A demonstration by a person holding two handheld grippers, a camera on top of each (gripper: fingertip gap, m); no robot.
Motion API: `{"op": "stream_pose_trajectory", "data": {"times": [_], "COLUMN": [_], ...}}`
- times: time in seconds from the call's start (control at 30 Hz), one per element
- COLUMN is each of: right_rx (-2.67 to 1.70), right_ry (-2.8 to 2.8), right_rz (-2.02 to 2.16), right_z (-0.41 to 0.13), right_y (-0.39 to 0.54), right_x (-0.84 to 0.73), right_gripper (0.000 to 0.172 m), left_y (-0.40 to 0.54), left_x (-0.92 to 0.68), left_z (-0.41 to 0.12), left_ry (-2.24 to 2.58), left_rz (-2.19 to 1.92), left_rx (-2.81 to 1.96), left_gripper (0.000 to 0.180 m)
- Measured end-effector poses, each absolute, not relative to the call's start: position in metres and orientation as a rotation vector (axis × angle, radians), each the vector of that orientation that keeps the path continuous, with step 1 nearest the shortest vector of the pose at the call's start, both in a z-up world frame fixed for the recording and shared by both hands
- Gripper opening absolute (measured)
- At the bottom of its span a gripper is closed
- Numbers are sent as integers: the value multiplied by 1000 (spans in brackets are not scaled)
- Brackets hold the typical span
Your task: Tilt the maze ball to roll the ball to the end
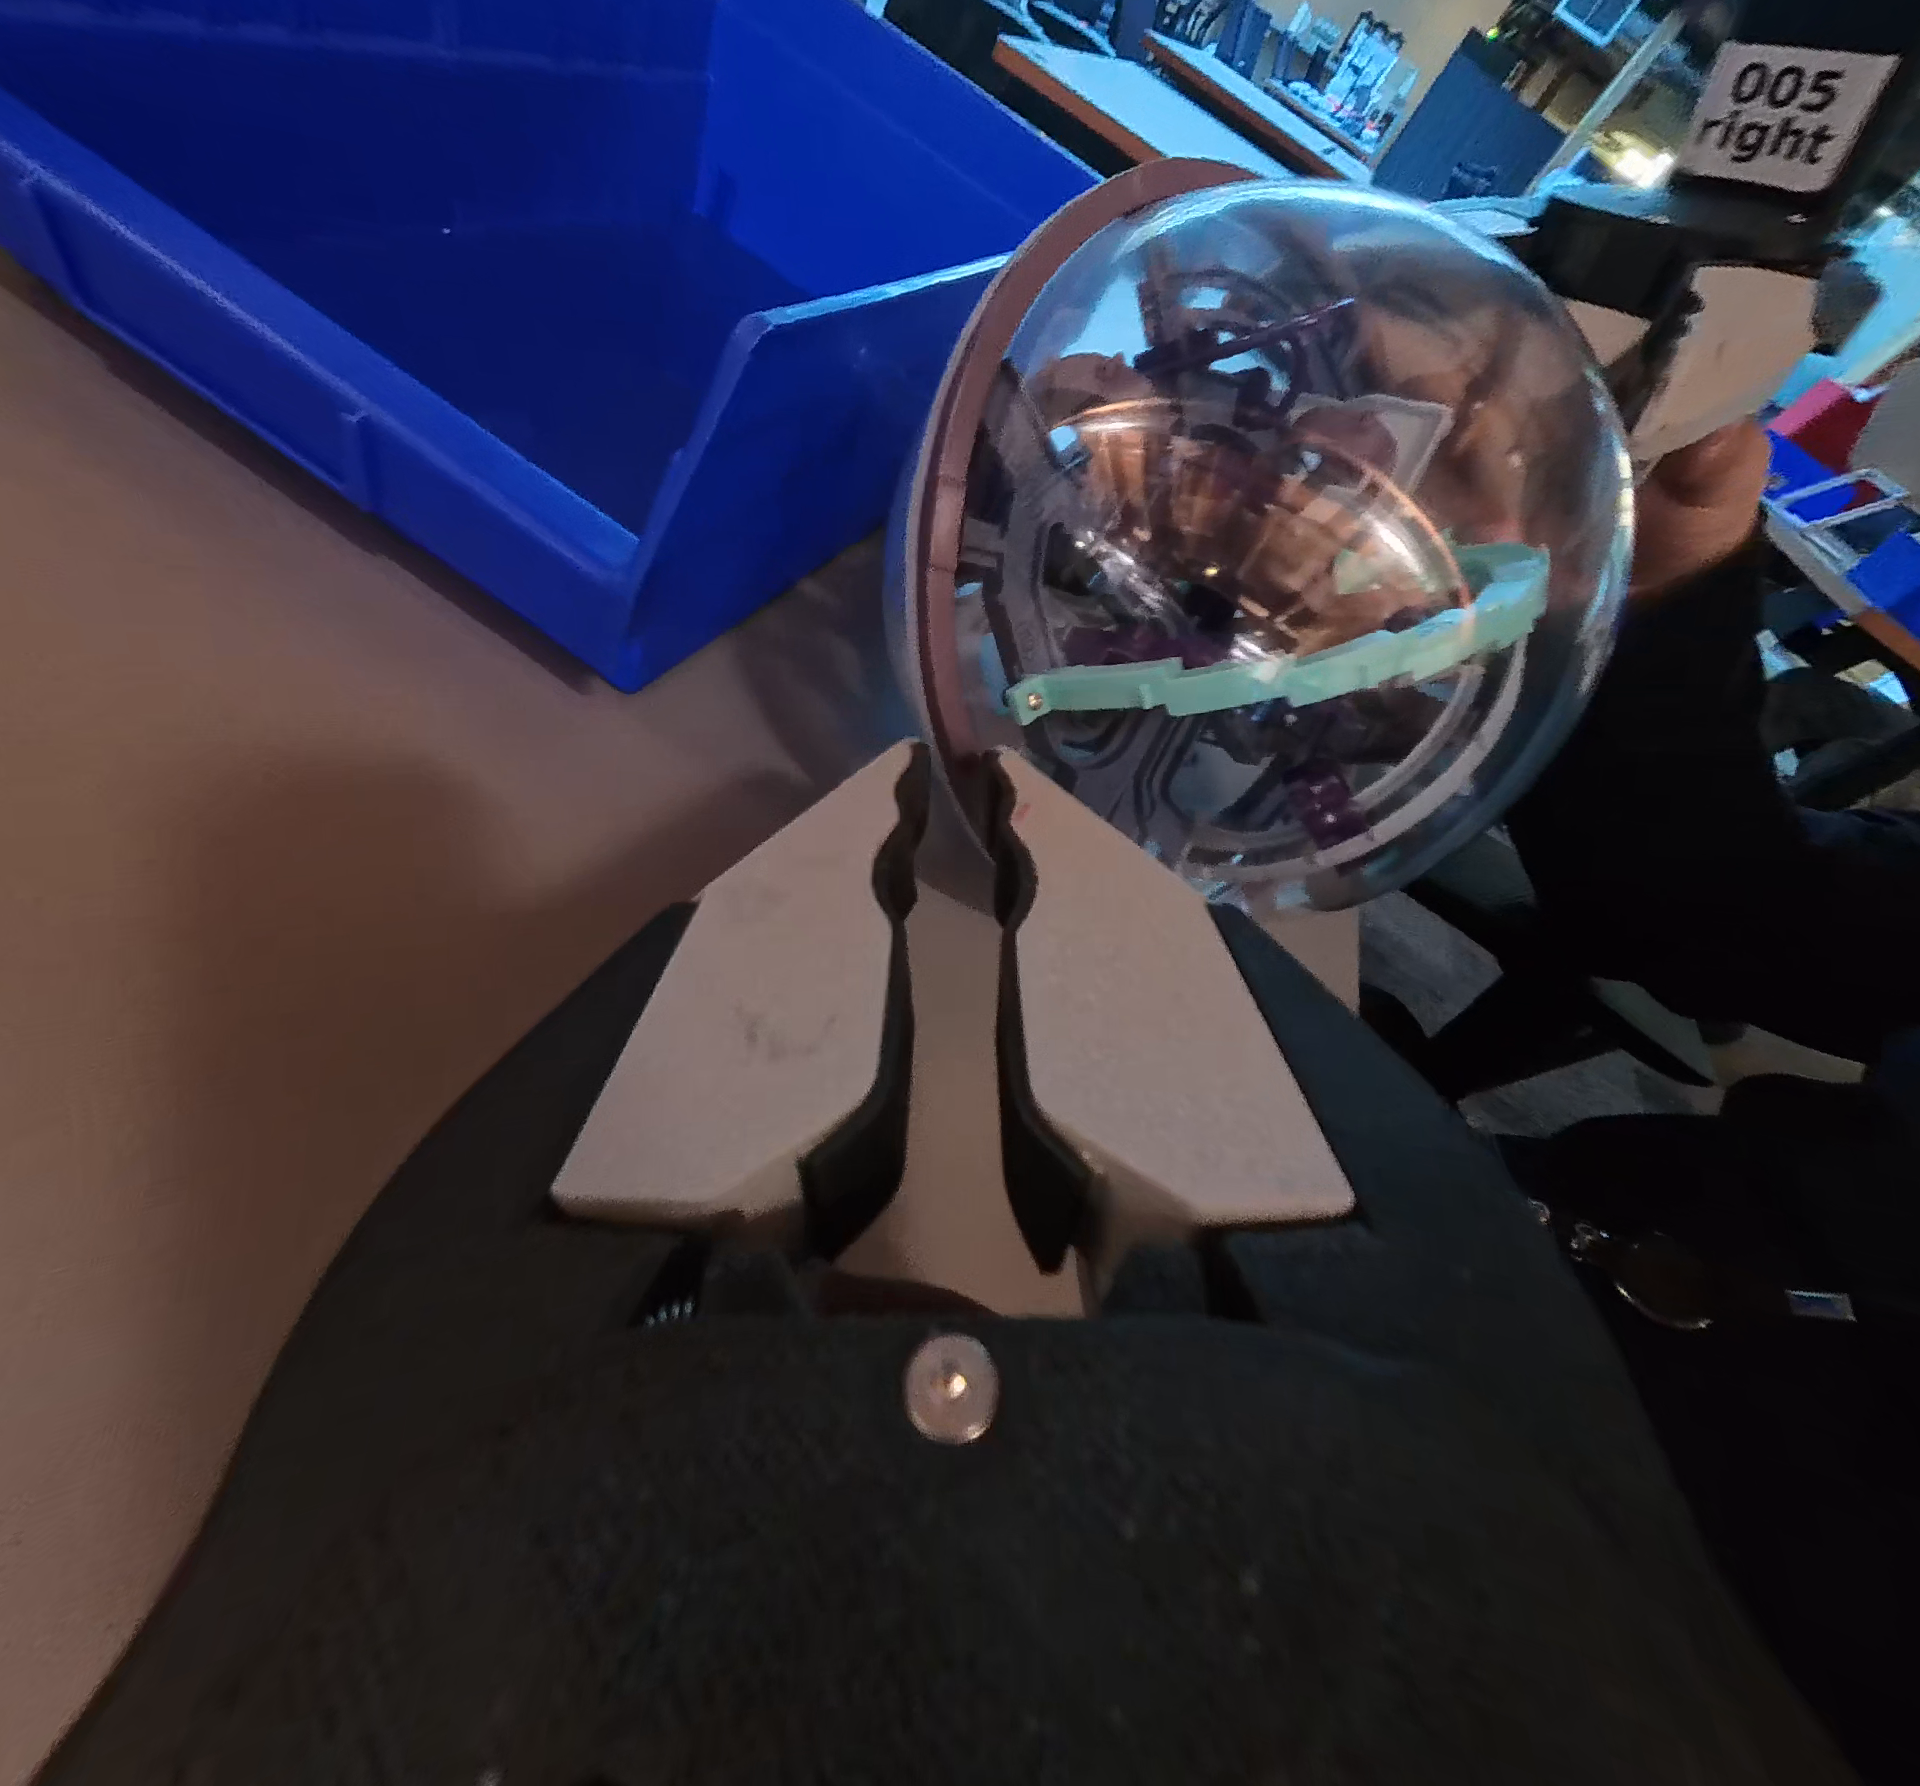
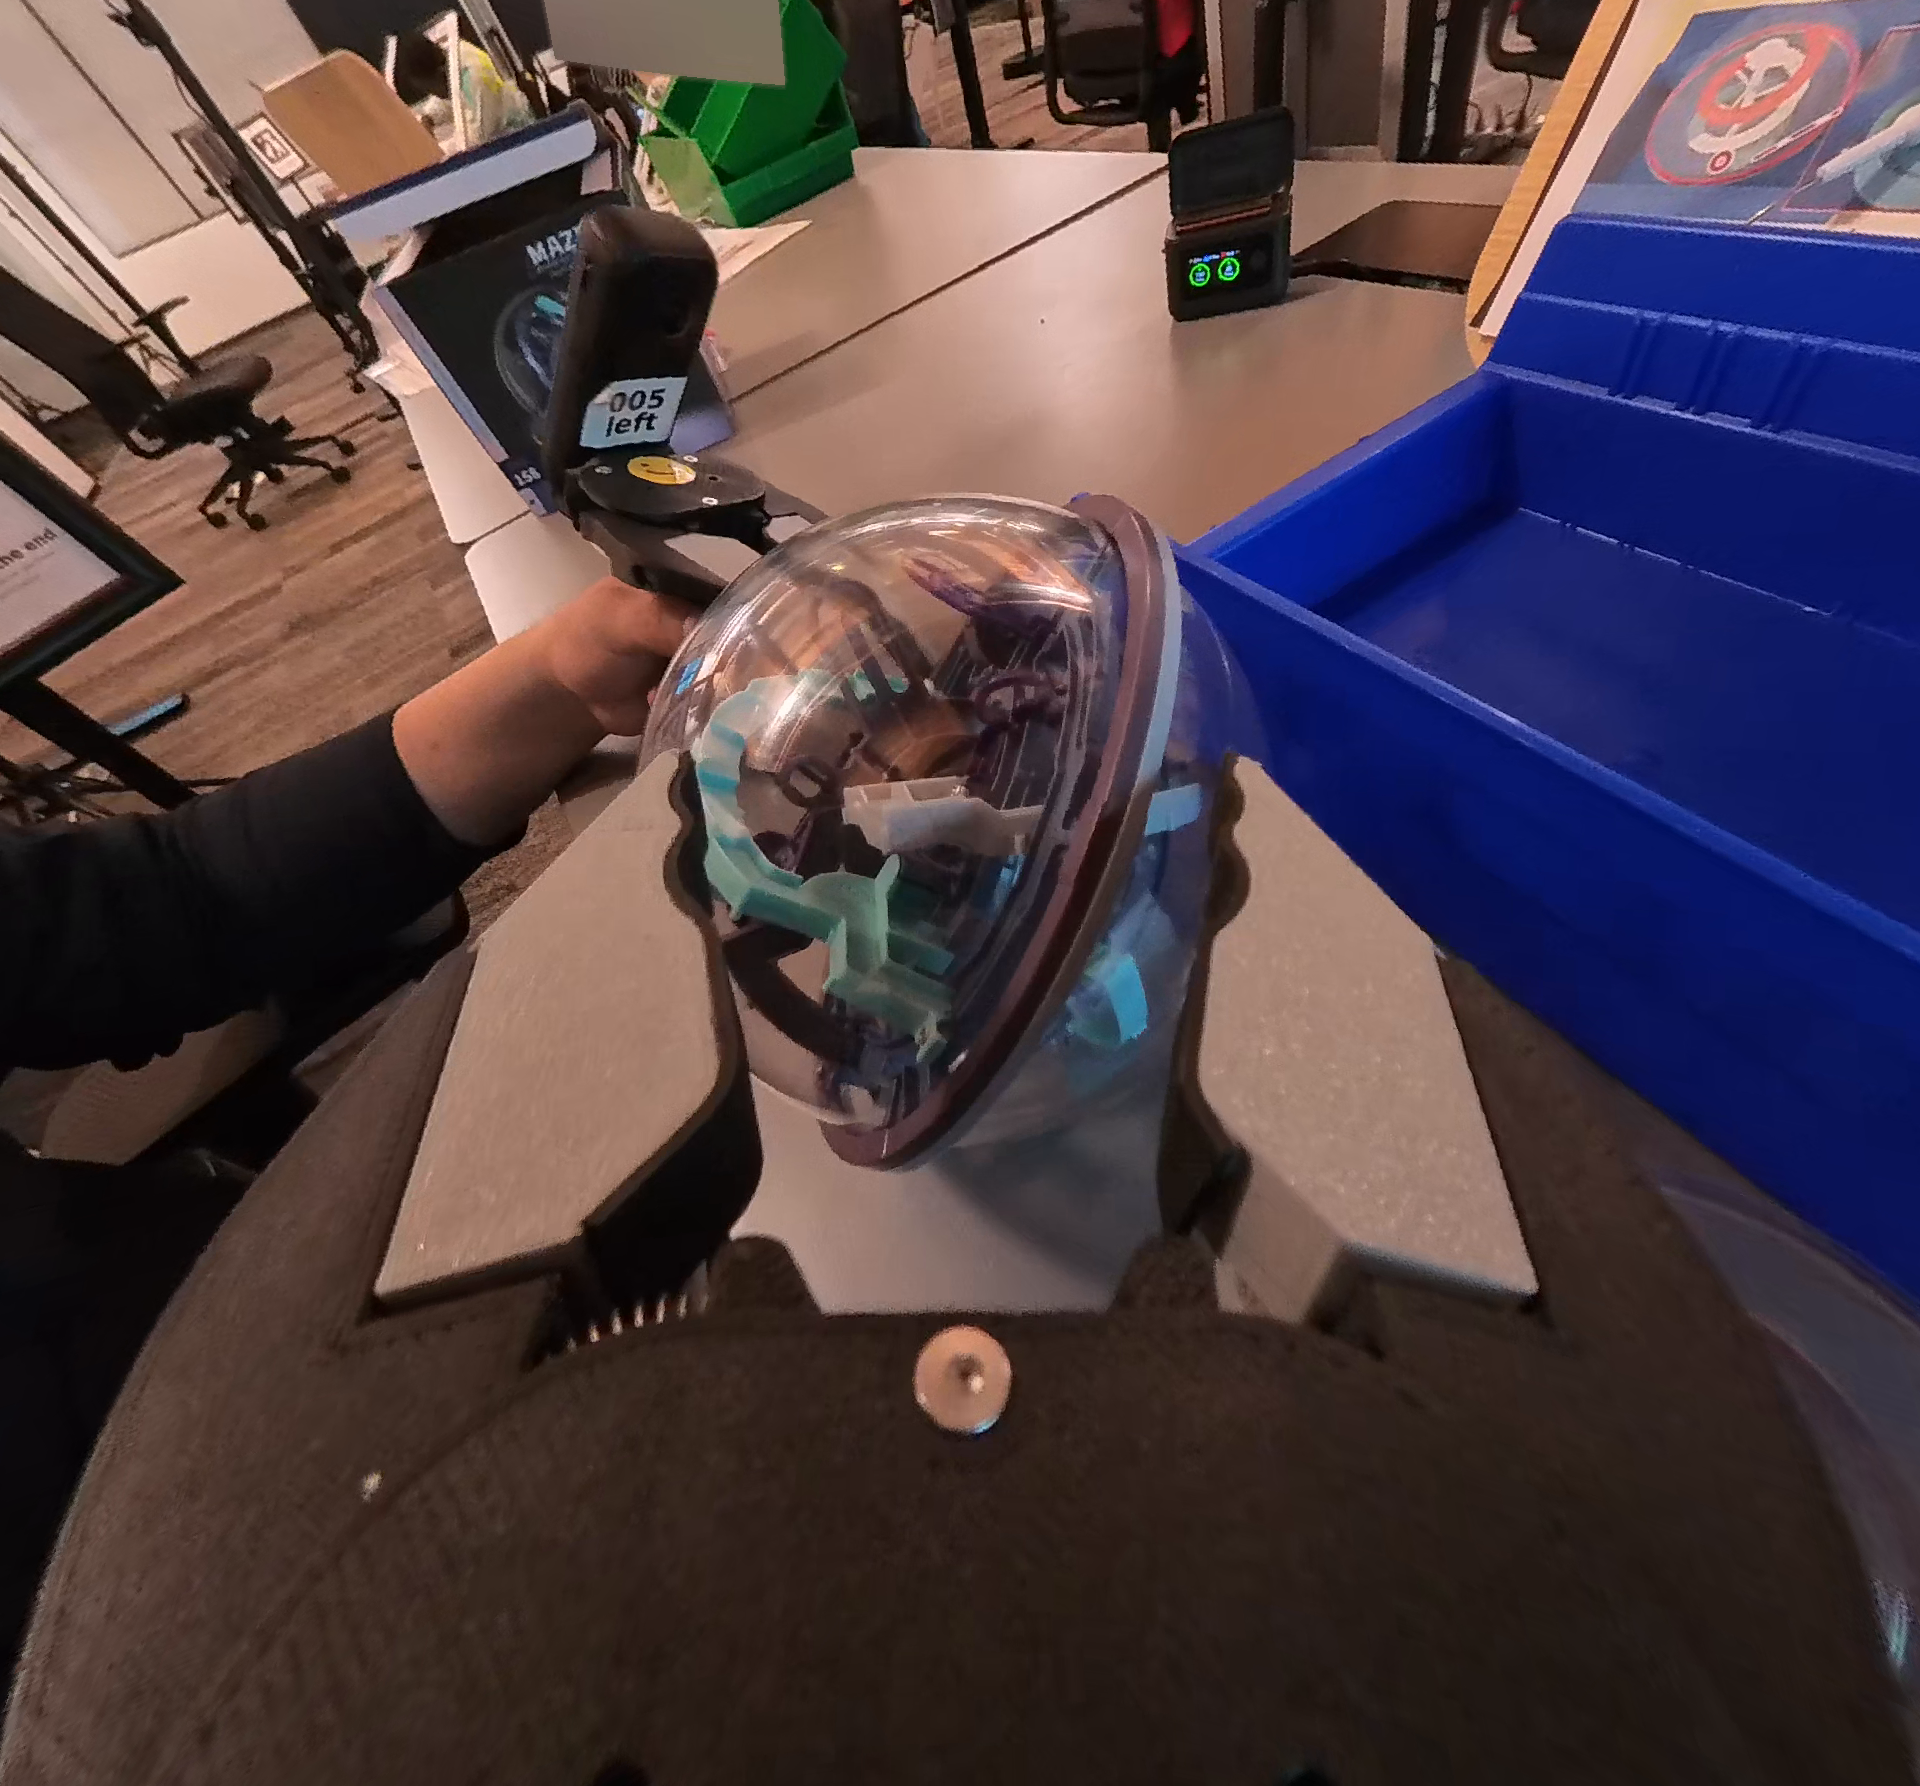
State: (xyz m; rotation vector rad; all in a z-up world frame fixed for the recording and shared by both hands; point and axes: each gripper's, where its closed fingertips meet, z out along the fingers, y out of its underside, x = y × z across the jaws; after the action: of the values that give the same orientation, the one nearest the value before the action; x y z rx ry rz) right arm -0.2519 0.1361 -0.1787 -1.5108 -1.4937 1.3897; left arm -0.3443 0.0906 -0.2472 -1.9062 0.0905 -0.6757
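Right now the maze ball [image 2: 914, 832] sits mid-frame in the right wrist view, cradled between the widely spread fingers of the right gripper [image 2: 951, 863], which press its sides. Its dark seam rim [image 1: 951, 531] runs upper right to lower left. The left gripper [image 1: 961, 780], nearly closed, pinches that rim from below. A blue bin [image 2: 1558, 697] crowds the right edge; open room lies left.

A blue plastic bin [image 2: 1621, 697] sits open on the grey table [image 2: 1039, 365]; a green bin [image 2: 748, 147] and a small black device [image 2: 1229, 219] stand toward the far edge.
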Motion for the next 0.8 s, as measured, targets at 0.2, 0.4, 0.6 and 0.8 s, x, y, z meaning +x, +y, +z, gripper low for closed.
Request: {"op": "stream_pose_trajectory", "data": {"times": [0.2, 0.4, 0.6, 0.8], "right_rx": [-1476, -1440, -1332, -1228], "right_ry": [-1587, -1680, -1800, -1889], "right_rz": [1393, 1353, 1256, 1198], "right_z": [-182, -189, -199, -204], "right_y": [136, 137, 135, 132], "right_x": [-239, -227, -214, -204], "right_gripper": [95, 102, 106, 110], "left_y": [84, 76, 72, 65], "left_x": [-332, -315, -300, -286], "left_z": [-234, -226, -230, -226], "left_ry": [148, 250, 351, 470], "left_rz": [-750, -786, -769, -705], "left_rx": [-1822, -1768, -1789, -1741], "left_gripper": [5, 12, 51, 30]}}
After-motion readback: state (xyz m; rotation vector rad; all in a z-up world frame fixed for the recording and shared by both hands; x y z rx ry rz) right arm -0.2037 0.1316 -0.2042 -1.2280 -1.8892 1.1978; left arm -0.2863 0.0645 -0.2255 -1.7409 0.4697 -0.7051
